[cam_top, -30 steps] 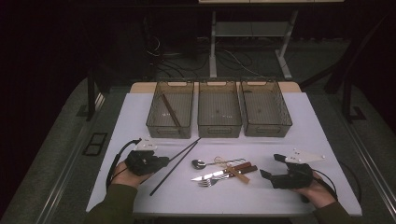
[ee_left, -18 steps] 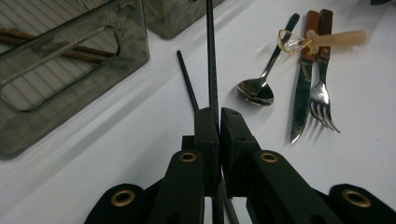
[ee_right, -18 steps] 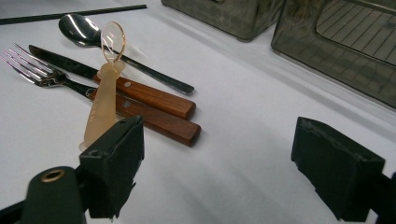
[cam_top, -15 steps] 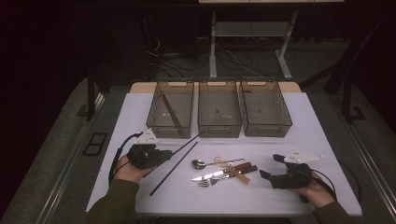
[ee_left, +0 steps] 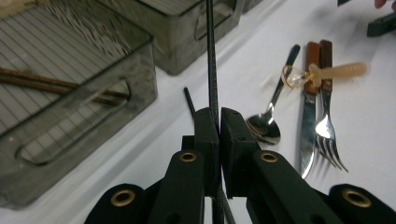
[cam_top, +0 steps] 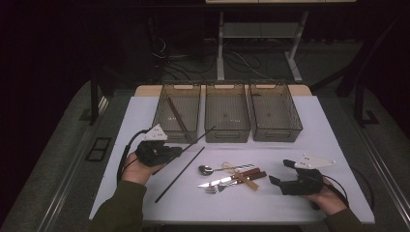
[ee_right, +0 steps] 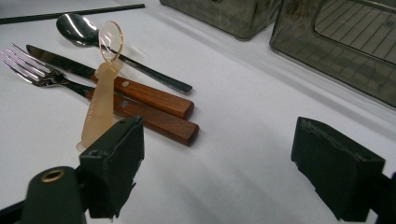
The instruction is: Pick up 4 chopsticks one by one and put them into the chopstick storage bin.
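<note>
Black chopstick (ee_left: pixel 212 60) clamped between the closed jaws of the left gripper (cam_top: pixel 175 152), left of centre in the high view; the stick rises from the jaws toward the front edge of the middle bin (cam_top: pixel 227 116). A second black chopstick (cam_top: pixel 180 174) lies flat on the white table (cam_top: pixel 309 116) just below and right of that gripper, running diagonally. Left bin (cam_top: pixel 176 113) at upper centre-left holds brown sticks (ee_left: pixel 56 84). Right bin (cam_top: pixel 274 112) sits beside the middle one. At lower centre: a spoon (cam_top: pixel 207 169), a knife (cam_top: pixel 227 179) and fork (cam_top: pixel 217 188) with wooden handles, side by side, and a translucent amber plastic spoon (ee_right: pixel 100 88) resting across them. Right gripper (cam_top: pixel 285 173) rests low on the table at lower right, jaws wide apart, nothing between them.
</note>
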A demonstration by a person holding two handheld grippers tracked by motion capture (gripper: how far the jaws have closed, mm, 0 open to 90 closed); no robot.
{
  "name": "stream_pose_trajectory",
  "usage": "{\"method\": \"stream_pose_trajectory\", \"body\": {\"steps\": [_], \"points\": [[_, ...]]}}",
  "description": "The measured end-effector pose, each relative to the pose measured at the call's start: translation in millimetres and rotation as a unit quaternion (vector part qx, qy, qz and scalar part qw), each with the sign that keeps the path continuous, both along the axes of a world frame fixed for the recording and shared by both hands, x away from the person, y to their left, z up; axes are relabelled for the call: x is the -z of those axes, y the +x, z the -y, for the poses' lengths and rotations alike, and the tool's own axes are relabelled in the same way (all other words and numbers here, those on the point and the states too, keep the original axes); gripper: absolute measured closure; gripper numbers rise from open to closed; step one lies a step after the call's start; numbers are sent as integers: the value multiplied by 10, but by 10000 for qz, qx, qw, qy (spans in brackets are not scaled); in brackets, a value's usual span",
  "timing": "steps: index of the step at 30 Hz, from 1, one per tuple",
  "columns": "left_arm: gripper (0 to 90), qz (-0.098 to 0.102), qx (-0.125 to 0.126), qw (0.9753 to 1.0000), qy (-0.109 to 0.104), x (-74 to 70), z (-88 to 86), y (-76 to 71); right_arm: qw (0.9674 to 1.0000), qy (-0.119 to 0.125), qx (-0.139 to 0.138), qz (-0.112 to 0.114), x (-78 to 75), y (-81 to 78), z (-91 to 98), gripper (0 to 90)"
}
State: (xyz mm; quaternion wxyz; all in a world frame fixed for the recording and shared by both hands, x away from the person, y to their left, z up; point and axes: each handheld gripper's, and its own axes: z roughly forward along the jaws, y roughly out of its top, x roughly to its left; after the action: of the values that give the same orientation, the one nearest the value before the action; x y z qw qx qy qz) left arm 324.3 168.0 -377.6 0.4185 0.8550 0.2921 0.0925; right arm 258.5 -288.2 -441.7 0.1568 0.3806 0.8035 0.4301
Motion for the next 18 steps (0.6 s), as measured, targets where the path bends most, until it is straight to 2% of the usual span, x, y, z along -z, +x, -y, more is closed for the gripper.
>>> {"method": "stream_pose_trajectory", "body": {"steps": [18], "points": [[858,130,-114,9996,-202,-122,49,338,10000,8,10,-18,6,1,-1,173]]}}
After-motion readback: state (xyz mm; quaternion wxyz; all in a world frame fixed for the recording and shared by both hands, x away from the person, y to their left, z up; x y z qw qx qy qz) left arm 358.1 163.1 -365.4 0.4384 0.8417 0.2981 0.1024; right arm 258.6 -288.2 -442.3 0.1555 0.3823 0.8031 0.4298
